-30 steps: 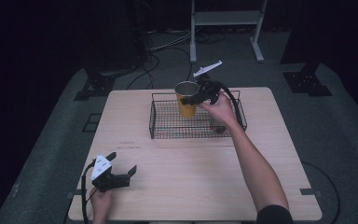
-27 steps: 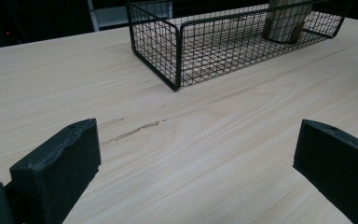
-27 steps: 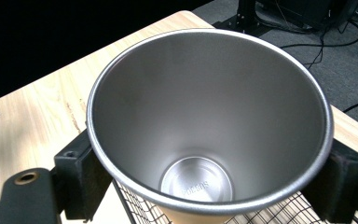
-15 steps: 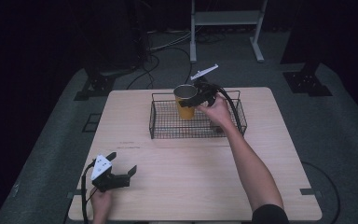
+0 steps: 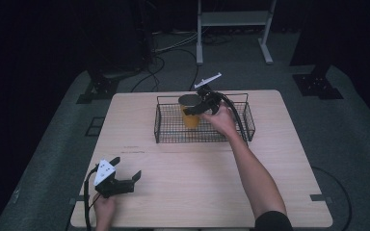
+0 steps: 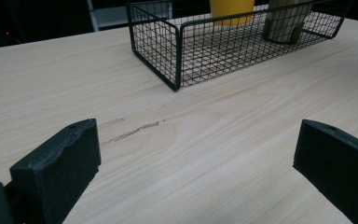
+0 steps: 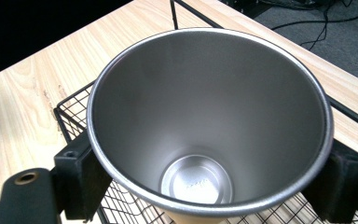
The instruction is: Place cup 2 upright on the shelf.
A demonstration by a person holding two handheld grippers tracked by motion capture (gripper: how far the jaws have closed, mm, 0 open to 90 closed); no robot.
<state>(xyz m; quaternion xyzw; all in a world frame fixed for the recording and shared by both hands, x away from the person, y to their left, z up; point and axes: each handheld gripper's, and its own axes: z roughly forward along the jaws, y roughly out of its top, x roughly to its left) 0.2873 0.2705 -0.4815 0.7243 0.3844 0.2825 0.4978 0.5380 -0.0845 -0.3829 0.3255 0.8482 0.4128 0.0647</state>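
Upper centre of the high view: the right tool (image 5: 193, 107) clamps a steel cup (image 5: 189, 100) over a yellow cup (image 5: 191, 120) inside the wire basket (image 5: 166, 130). Lower left, the left tool (image 5: 125, 177) rests gaping, empty, on the surface (image 5: 183, 183).

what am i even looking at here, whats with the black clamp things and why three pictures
A person sits at a light wooden table and works with two hand-held black clamps, called grippers, one in each hand. The high view looks down from above. The other two pictures come from small cameras that ride on the grippers and look along their jaws.

On the table stands a black wire basket. The right gripper is shut on a steel cup with a yellow outside, which it holds inside the basket; its camera looks straight down into the shiny inside of the cup. A second metal cup stands in the basket too.

The left gripper rests near the table's front edge, its jaws open with nothing between them.
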